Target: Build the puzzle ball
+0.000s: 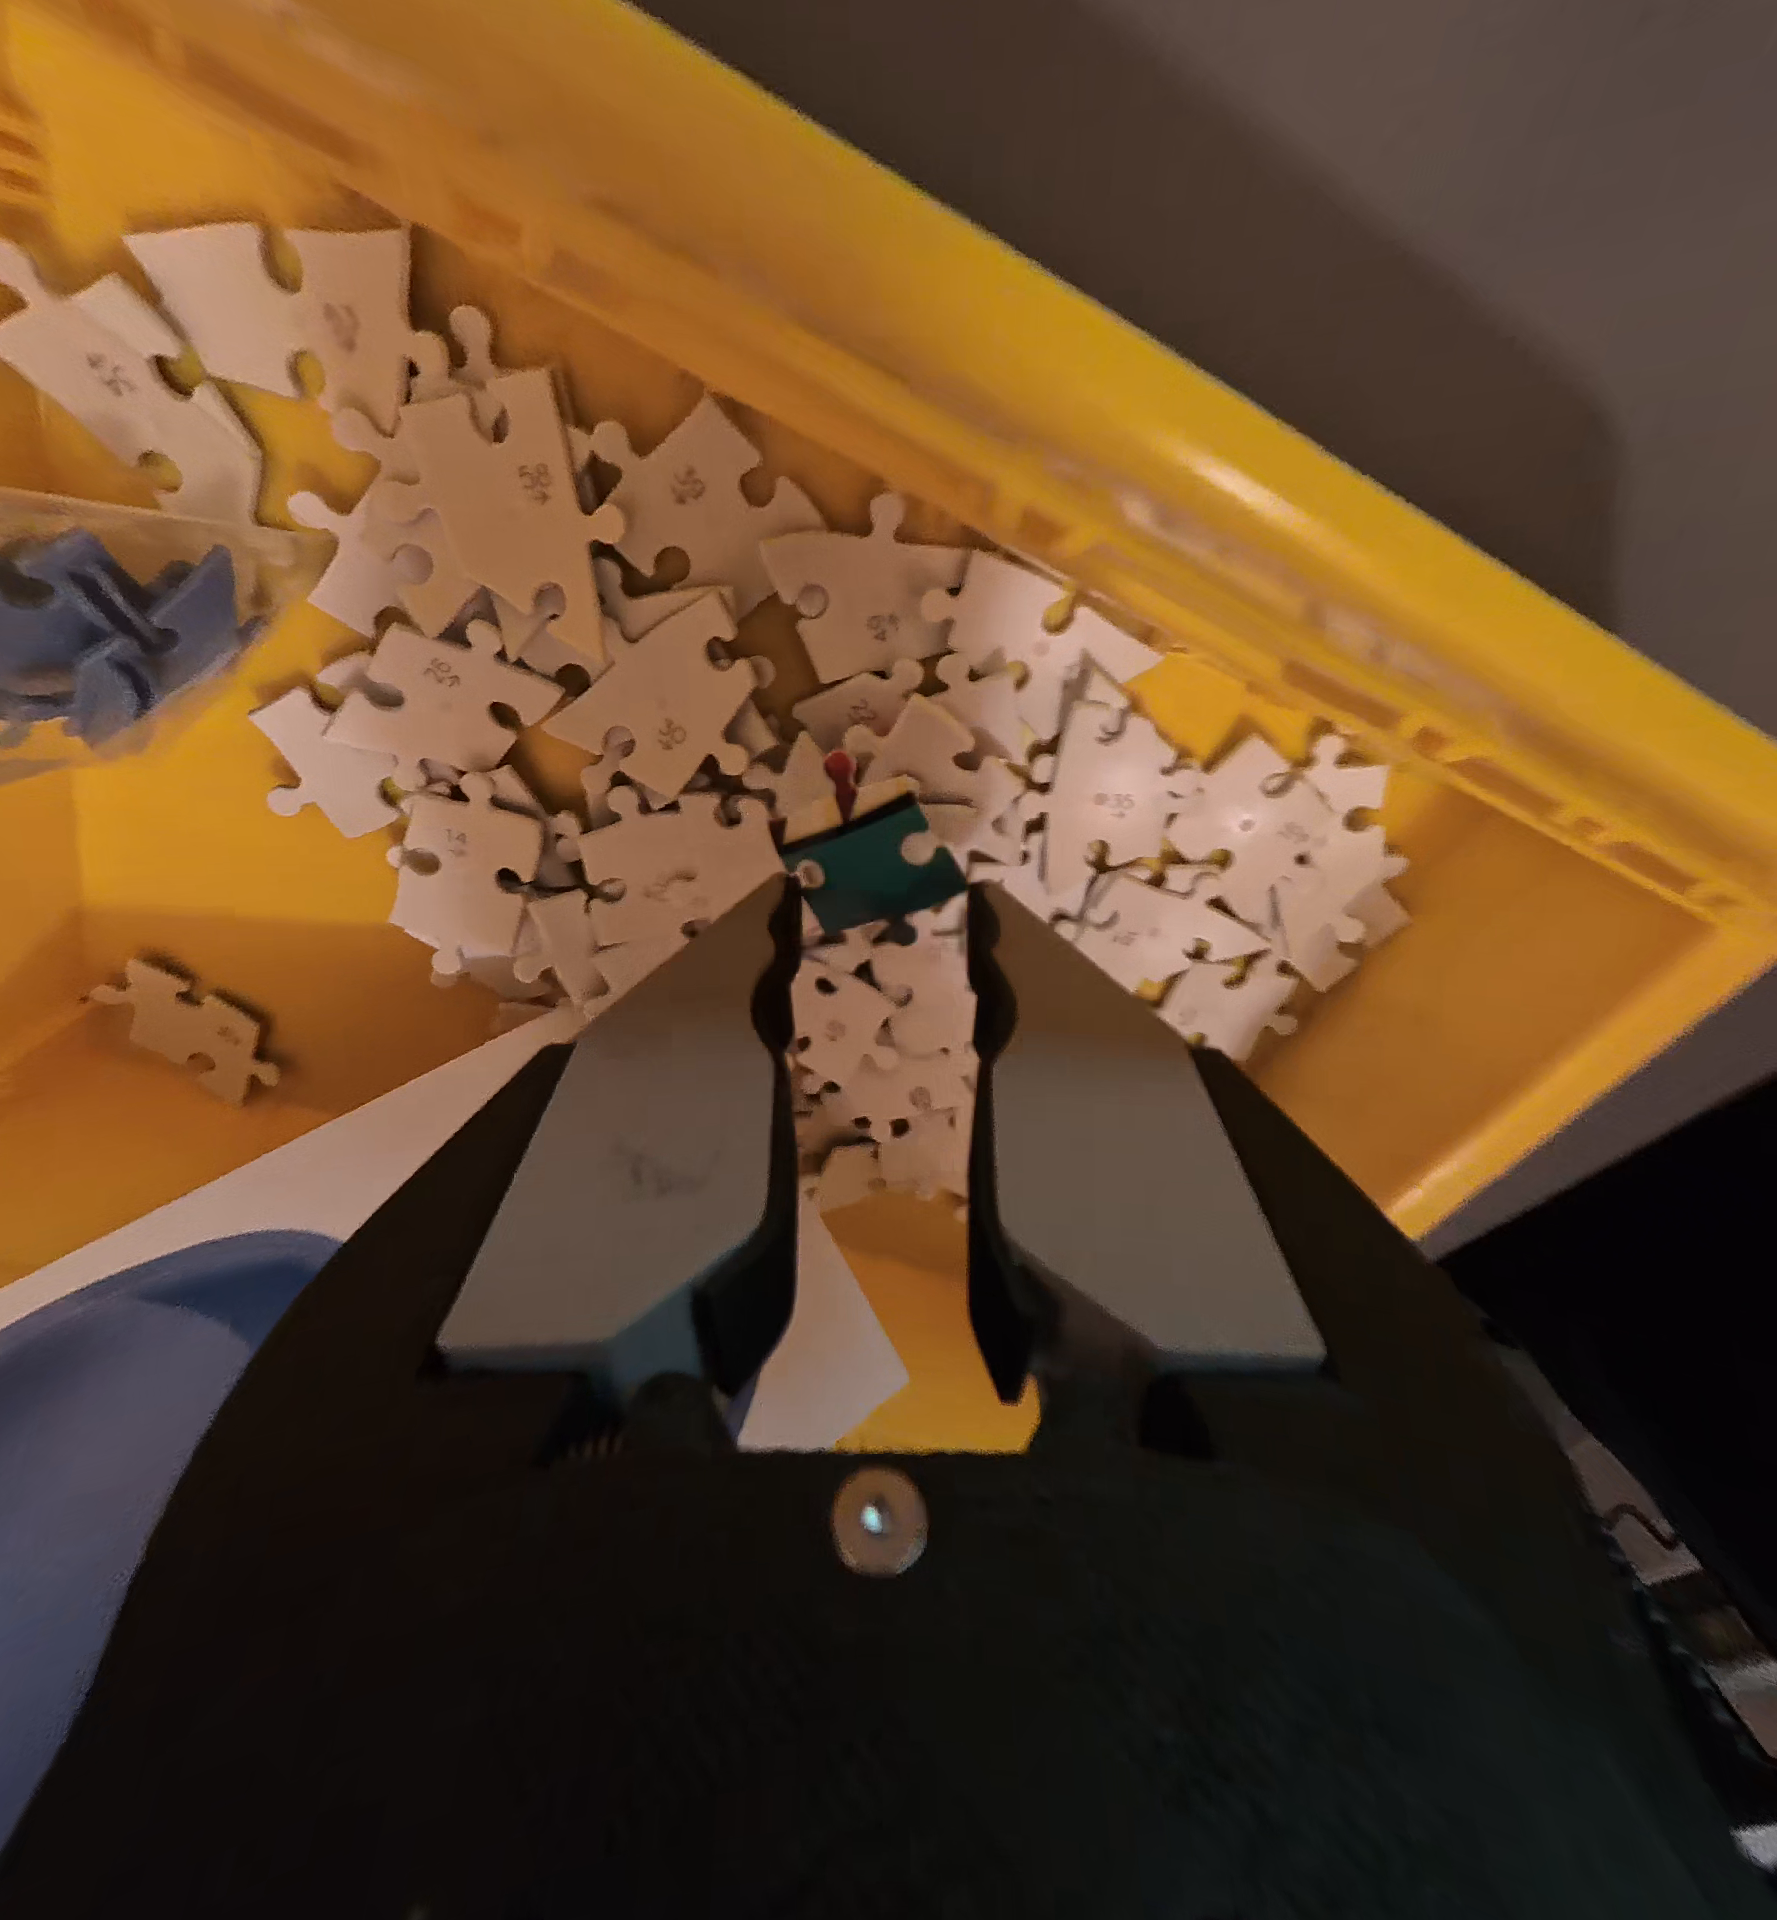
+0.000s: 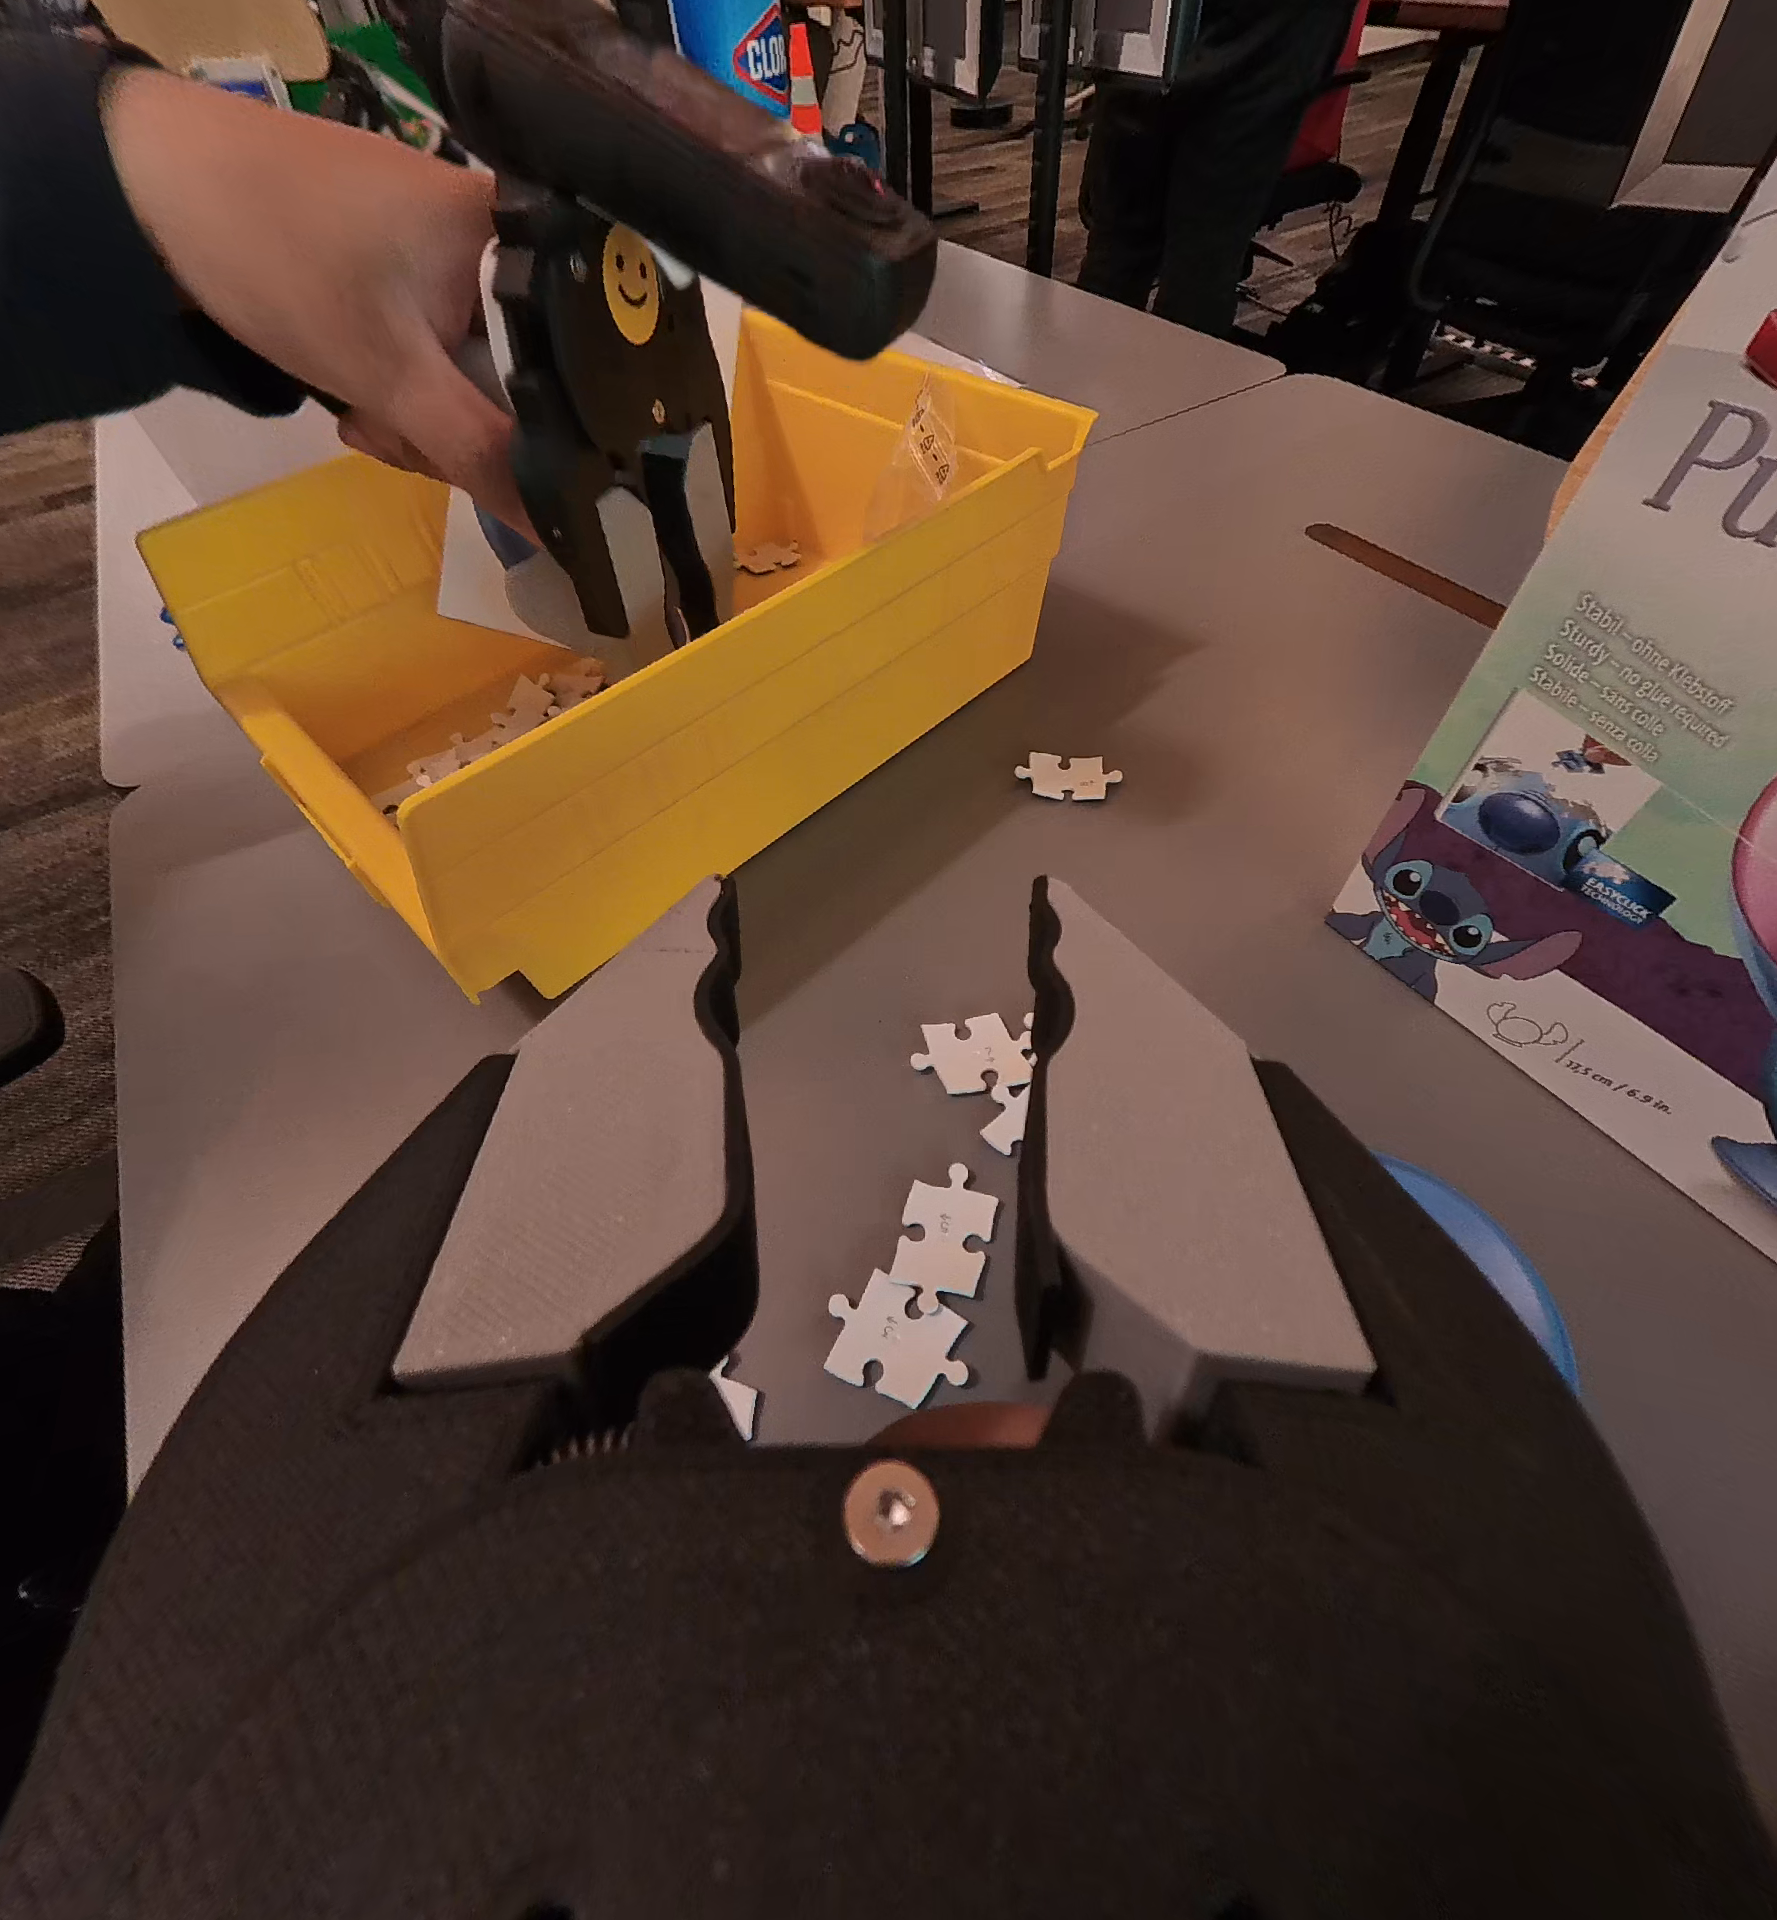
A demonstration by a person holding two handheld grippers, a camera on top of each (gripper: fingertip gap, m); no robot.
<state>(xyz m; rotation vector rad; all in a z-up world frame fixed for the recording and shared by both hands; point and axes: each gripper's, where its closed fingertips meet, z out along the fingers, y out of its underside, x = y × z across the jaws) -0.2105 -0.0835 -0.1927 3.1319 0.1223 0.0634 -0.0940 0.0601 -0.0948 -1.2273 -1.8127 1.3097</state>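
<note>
While the left hand-held gripper (image 1: 879, 894) gapes over puzzle pieces (image 1: 655, 665), the right hand-held gripper (image 2: 879, 914) hovers open.

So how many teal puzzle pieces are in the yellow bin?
1: the teal piece lies on the white pile, between the tips of the left tongs. Others may be hidden underneath.

a heap of puzzle pieces (image 1: 718, 665) is held in the bin (image 2: 718, 769), which is set on the table (image 2: 1279, 665) at the left. the puzzle box (image 2: 1632, 790) is stood at the right. between them, nearer, loose pieces (image 2: 925, 1288) are laid on the table, one pair (image 2: 1068, 776) farther back.
</note>
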